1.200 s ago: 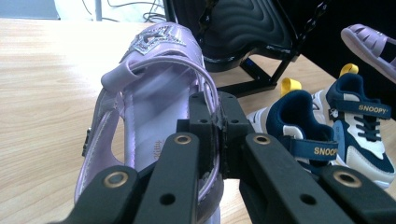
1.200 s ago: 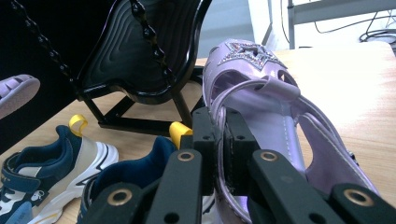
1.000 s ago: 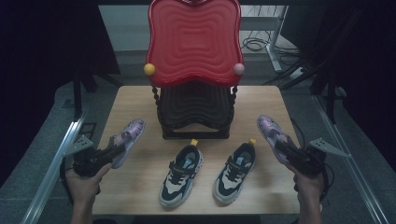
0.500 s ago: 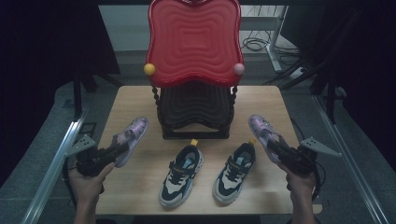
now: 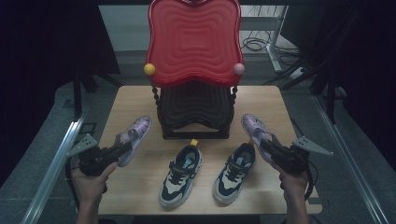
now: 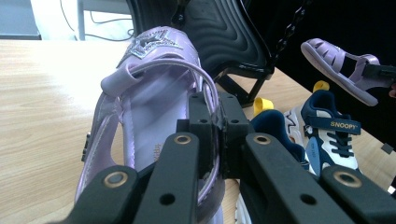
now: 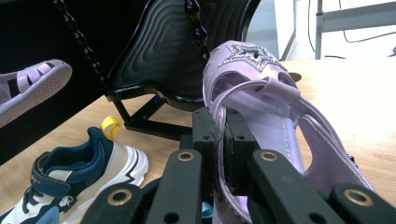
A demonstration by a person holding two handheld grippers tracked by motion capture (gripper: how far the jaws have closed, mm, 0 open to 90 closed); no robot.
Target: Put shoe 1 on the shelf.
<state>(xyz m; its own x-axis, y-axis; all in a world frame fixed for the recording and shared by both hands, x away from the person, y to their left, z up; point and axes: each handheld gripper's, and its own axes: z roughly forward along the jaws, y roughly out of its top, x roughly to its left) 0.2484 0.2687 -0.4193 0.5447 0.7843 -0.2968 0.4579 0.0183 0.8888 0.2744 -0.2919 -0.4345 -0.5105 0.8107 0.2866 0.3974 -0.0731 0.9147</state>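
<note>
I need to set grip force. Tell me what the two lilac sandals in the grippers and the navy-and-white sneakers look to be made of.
Lilac sandal in the left gripper and lilac sandal in the right gripper: probably soft glossy plastic or jelly vinyl, since the straps shine and look slightly translucent; glittery star trim.
Navy-and-white sneakers: likely matte synthetic leather and fabric, with laces and a printed strap.

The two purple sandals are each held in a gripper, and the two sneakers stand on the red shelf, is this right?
Not quite. The high view shows the two sneakers on the wooden table, in front of the red shelf, not on it. Each purple sandal is indeed held, by the left gripper and the right gripper.
</note>
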